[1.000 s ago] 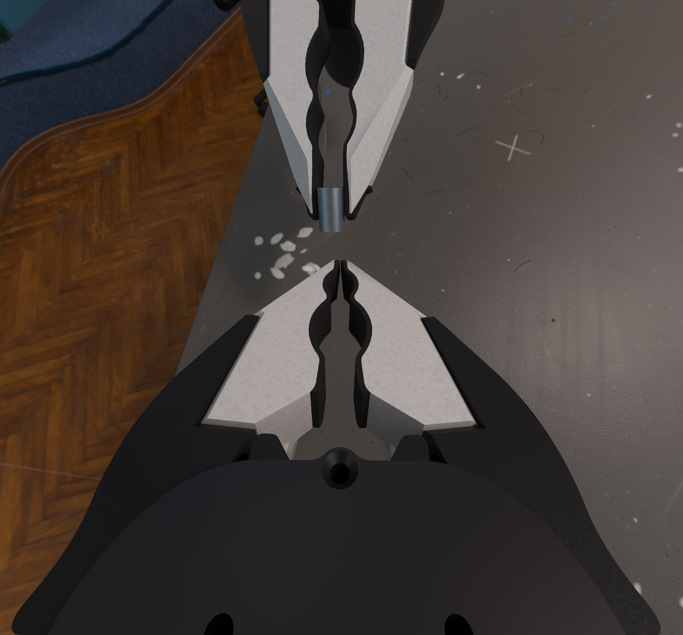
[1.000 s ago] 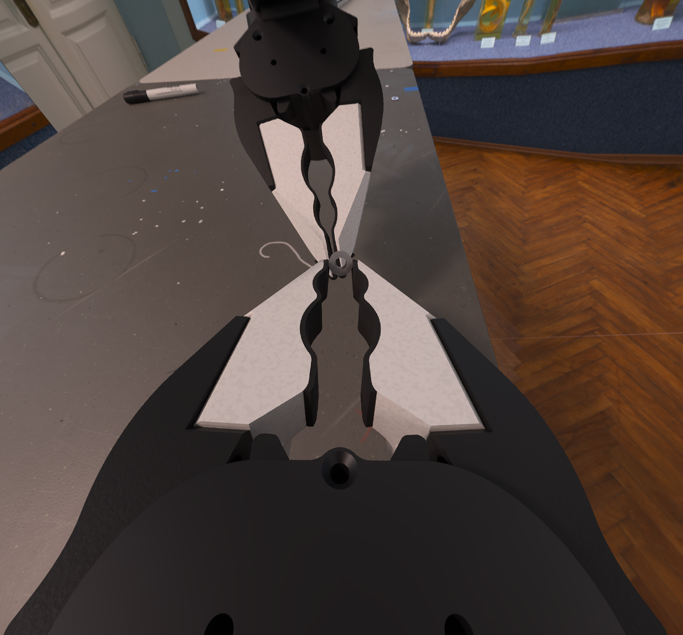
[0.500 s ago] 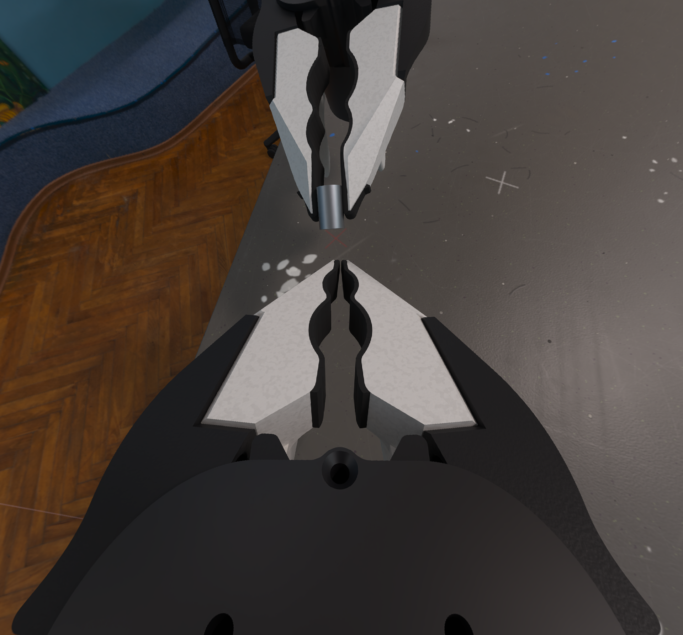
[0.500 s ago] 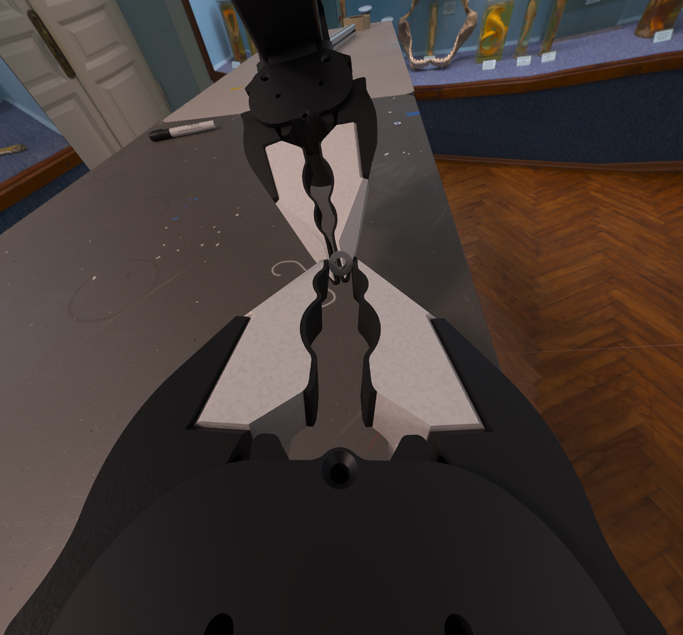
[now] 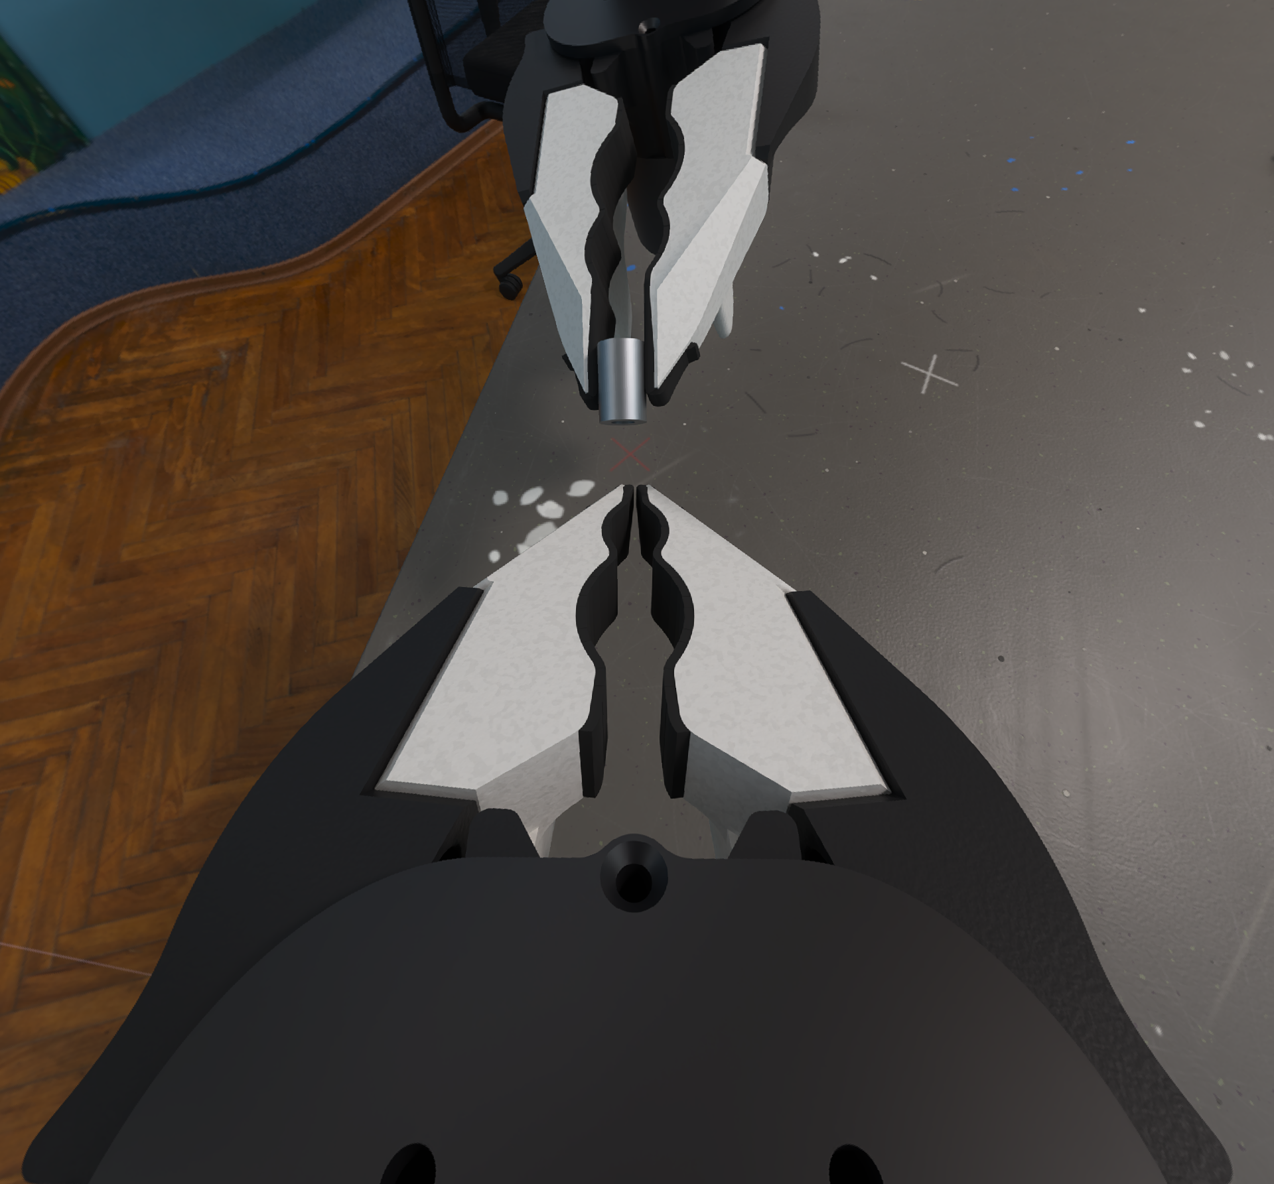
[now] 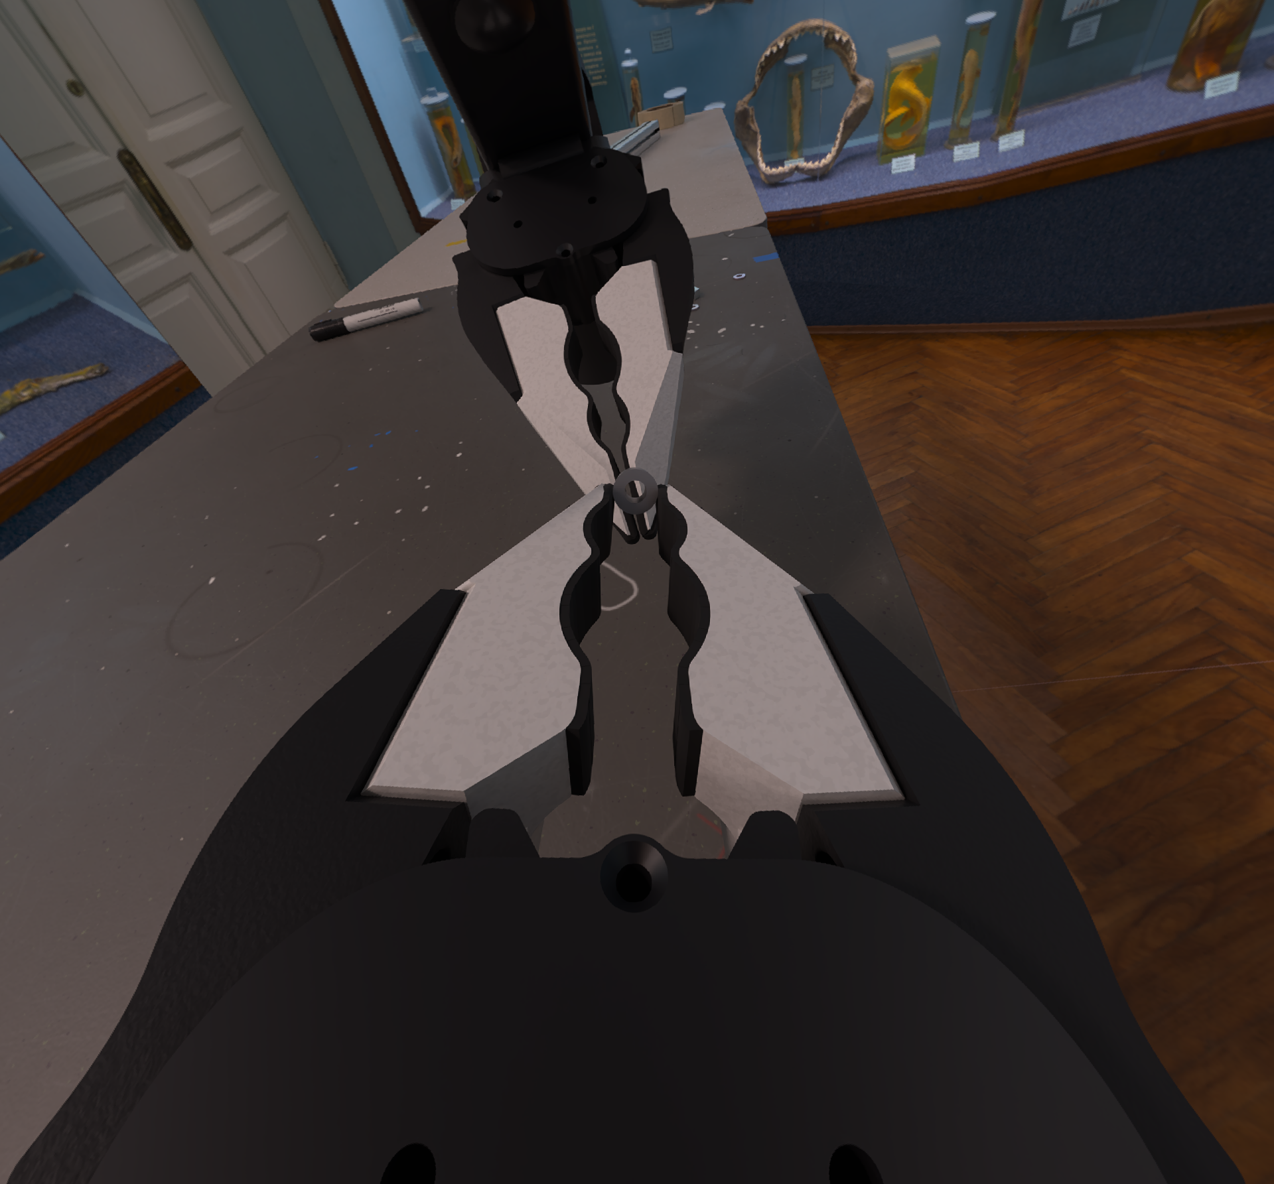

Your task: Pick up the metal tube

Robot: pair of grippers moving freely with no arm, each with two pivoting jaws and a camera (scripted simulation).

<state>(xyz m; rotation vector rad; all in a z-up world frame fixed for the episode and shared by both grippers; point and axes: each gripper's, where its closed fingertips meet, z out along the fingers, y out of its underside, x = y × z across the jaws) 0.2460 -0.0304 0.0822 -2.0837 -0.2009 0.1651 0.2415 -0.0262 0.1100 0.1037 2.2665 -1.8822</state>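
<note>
The metal tube (image 5: 622, 389) is a short silver cylinder. My right gripper (image 5: 622, 396) is shut on it at the fingertips and holds it above the dark grey table (image 5: 965, 531), near the table's left edge. In the right wrist view the tube (image 6: 634, 488) shows end-on as a ring between the tips of my right gripper (image 6: 634, 496). My left gripper (image 5: 634, 489) is shut and empty. It points tip to tip at the tube with a small gap between them. It also shows opposite in the right wrist view (image 6: 618, 469).
The table edge (image 5: 441, 517) drops to a wooden herringbone floor (image 5: 207, 531). A black office chair (image 5: 476, 48) stands beyond the table. A marker pen (image 6: 365, 318) lies far back on the table. Display cases with jars and a jaw bone (image 6: 800, 110) line the wall.
My right gripper has risen with the tube, and the gap to the left fingertips has grown. Both views now show more of the room beyond. Both grippers stay shut.
</note>
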